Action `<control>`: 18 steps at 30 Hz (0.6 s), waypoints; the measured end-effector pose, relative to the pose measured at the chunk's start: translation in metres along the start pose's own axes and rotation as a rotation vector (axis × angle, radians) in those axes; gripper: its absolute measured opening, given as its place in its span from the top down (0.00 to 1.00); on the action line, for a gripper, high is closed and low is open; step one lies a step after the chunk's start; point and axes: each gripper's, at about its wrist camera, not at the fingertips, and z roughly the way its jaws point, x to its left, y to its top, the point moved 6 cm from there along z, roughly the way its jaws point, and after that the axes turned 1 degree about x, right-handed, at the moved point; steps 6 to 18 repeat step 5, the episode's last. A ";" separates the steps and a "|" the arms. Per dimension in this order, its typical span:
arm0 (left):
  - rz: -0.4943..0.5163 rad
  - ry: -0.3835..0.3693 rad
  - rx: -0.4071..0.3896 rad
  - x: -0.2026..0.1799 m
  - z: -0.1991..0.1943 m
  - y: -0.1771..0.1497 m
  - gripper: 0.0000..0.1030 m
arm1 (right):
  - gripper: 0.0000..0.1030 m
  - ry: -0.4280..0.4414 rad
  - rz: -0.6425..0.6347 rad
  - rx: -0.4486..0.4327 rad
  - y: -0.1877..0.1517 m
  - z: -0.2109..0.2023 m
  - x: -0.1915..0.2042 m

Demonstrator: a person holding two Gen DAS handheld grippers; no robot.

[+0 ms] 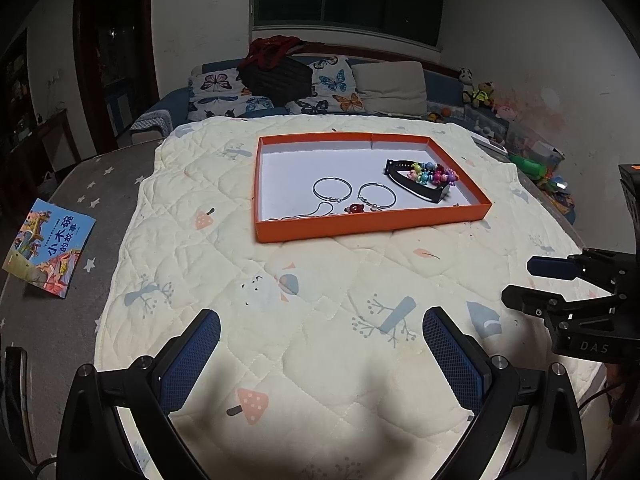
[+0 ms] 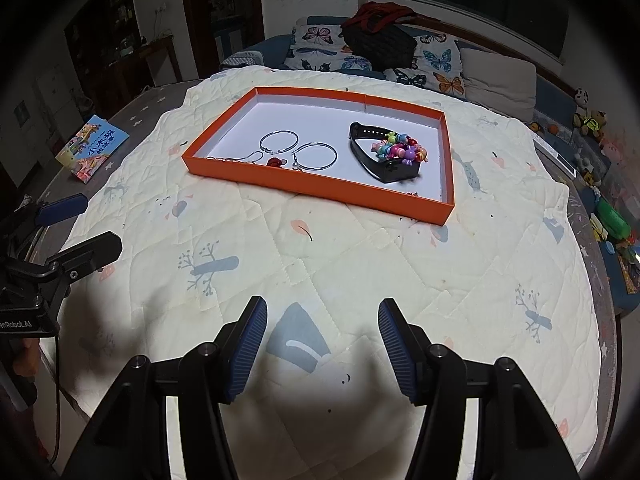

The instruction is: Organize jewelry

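An orange tray (image 1: 360,226) (image 2: 320,192) with a white floor lies on the quilted table. Inside are two silver hoop earrings (image 1: 332,189) (image 2: 279,142), a thin chain with a red charm (image 1: 354,209) (image 2: 275,162), a black wristband (image 1: 416,188) (image 2: 376,164) and a colourful bead bracelet (image 1: 434,174) (image 2: 400,150) lying on it. My left gripper (image 1: 320,344) is open and empty, well short of the tray. My right gripper (image 2: 322,336) is open and empty, also short of the tray; it shows in the left wrist view (image 1: 524,280).
A cream quilt (image 1: 280,280) (image 2: 360,260) covers the table. A children's book (image 1: 48,248) (image 2: 94,148) lies at the left edge. A sofa with butterfly cushions (image 1: 320,88) stands behind. Toys (image 2: 608,216) are piled at the right.
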 end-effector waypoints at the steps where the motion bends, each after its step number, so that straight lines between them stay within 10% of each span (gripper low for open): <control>1: 0.000 -0.001 0.001 0.000 0.000 0.000 0.00 | 0.38 -0.001 0.000 0.000 0.000 0.000 0.000; 18: -0.005 -0.002 0.015 0.000 0.003 -0.001 0.00 | 0.38 -0.002 -0.001 0.005 -0.002 0.001 0.001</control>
